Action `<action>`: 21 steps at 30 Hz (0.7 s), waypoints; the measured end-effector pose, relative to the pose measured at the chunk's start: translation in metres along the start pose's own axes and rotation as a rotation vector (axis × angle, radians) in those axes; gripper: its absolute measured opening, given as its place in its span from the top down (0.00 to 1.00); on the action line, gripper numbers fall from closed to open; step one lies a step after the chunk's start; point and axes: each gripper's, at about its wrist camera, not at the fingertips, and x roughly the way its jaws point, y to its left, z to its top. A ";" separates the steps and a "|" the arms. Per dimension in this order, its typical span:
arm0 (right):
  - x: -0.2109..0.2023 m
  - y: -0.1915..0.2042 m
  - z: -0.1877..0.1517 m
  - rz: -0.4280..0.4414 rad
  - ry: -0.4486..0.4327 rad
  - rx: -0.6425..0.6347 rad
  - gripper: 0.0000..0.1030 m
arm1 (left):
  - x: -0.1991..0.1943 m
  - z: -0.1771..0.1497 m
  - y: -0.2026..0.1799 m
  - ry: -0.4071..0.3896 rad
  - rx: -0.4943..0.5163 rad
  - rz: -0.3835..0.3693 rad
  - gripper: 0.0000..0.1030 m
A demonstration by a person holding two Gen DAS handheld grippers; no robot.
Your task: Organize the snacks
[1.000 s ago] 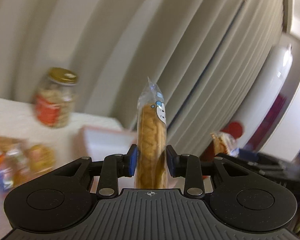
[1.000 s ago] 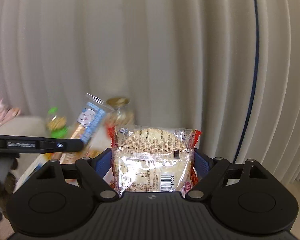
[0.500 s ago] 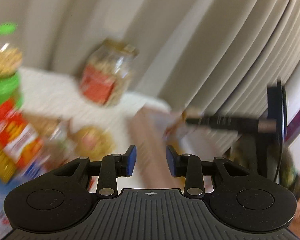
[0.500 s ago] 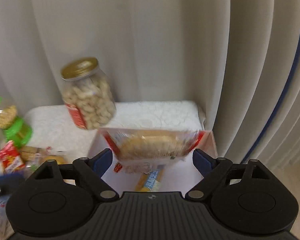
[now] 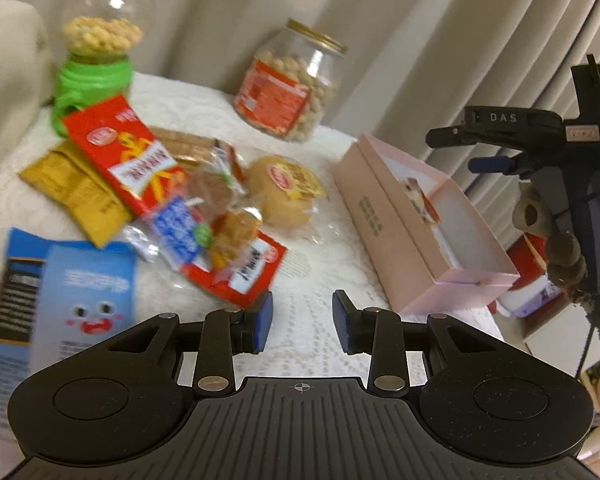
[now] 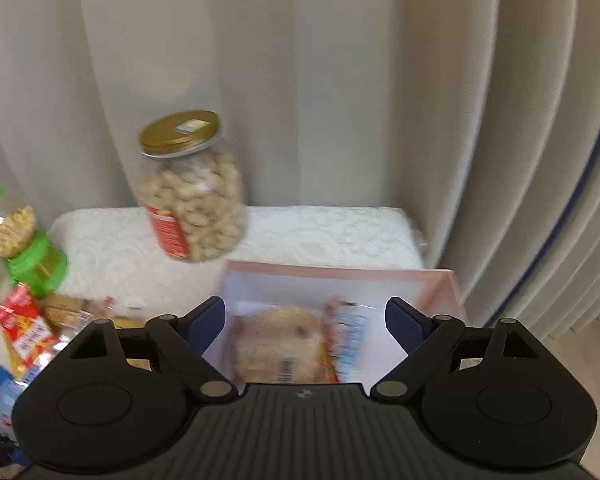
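Observation:
A pink box (image 5: 404, 232) lies open on the white cloth at the right; it also shows in the right wrist view (image 6: 340, 284). Inside it lie a wrapped bread pack (image 6: 280, 352) and a blue-labelled snack stick (image 6: 350, 334). A heap of loose snacks sits to the left: a red packet (image 5: 128, 156), a round bun (image 5: 286, 188), a blue bag (image 5: 64, 300), yellow packets (image 5: 76, 192). My left gripper (image 5: 302, 322) is open and empty above the cloth in front of the heap. My right gripper (image 6: 306, 320) is open and empty above the box; it also shows from the side in the left wrist view.
A peanut jar with a gold lid (image 5: 290, 84) stands at the back, also in the right wrist view (image 6: 190, 188). A green-based clear dispenser (image 5: 96, 56) stands back left. Curtains hang behind the table. The table's edge drops off right of the box.
Both grippers have let go: the snack stick and the bread pack now lie in the pink box. The left gripper has swung left and down toward the snack heap.

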 end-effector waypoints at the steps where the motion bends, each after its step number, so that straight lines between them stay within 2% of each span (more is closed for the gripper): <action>1: -0.001 0.007 0.001 0.028 0.007 -0.002 0.14 | -0.004 0.000 0.001 -0.011 0.006 0.013 0.64; 6: 0.019 0.070 -0.003 0.200 0.106 -0.052 0.14 | -0.021 0.003 0.018 -0.059 -0.021 0.077 0.64; 9: 0.044 0.112 -0.006 0.227 0.157 -0.072 0.14 | -0.027 0.004 0.031 -0.072 -0.055 0.115 0.64; 11: 0.065 0.132 -0.006 0.226 0.180 -0.083 0.14 | -0.033 0.004 0.040 -0.081 -0.076 0.127 0.64; 15: 0.107 0.162 -0.012 0.077 0.223 -0.166 0.14 | -0.041 0.003 0.052 -0.093 -0.092 0.129 0.64; 17: 0.113 0.161 -0.019 0.070 0.270 -0.158 0.15 | -0.044 0.003 0.060 -0.099 -0.107 0.116 0.64; 18: 0.112 0.159 -0.023 0.098 0.285 -0.145 0.19 | -0.044 0.003 0.063 -0.103 -0.114 0.113 0.64; 19: 0.109 0.158 -0.027 0.130 0.304 -0.142 0.29 | -0.043 0.005 0.064 -0.110 -0.119 0.113 0.64; 21: 0.101 0.156 -0.036 0.148 0.322 -0.151 0.39 | -0.041 0.010 0.065 -0.126 -0.115 0.110 0.64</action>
